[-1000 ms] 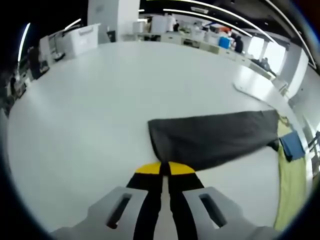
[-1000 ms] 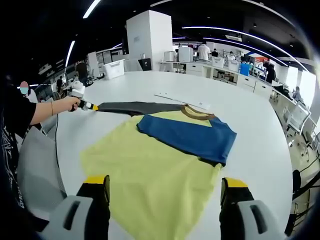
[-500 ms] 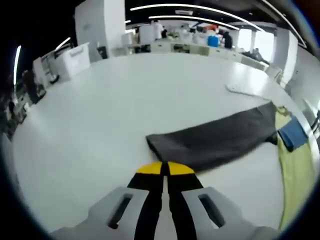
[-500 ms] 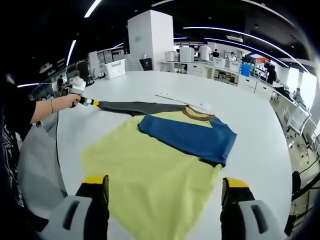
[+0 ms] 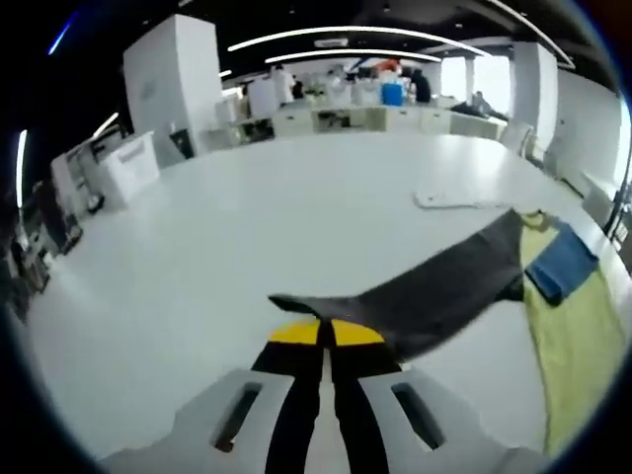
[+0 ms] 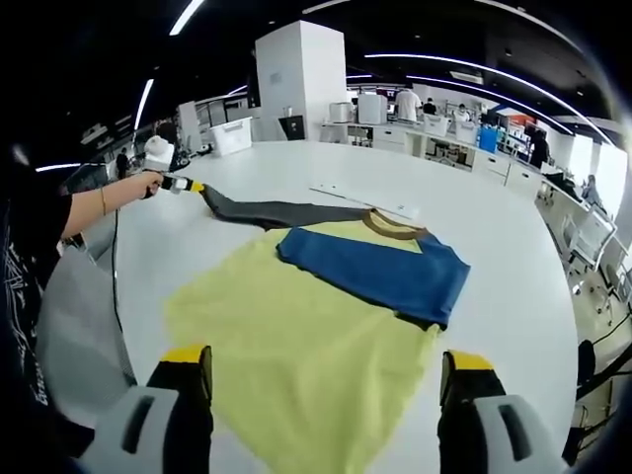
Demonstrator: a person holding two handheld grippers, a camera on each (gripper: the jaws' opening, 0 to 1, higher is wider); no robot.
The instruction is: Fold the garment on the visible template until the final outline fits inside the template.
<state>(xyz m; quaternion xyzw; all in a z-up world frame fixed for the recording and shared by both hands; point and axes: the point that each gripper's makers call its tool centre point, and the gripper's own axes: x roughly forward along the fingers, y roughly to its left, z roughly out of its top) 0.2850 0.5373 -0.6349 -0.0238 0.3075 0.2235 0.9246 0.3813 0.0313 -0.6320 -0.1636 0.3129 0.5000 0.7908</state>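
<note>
One yellow shirt point(image 6: 296, 355), blue sleeve point(image 6: 380, 272) folded across, grey sleeve point(image 5: 434, 291) pinched in left claw point(image 5: 326, 334), right claw point(image 6: 324, 370) wide

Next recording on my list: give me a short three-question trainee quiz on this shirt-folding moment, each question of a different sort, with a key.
1. True or false: the left gripper is shut on the dark grey sleeve.
2. Multiple choice: which part lies folded across the yellow shirt body? A) the blue sleeve B) a red towel C) a black sock
3. Fill in: the right gripper has its jaws ____.

Key: 1 true; the sleeve end sits at the closed yellow-tipped jaws, lifted off the white table. 2 A. 3 open; the jaws stand wide apart over the shirt hem, holding nothing.
</note>
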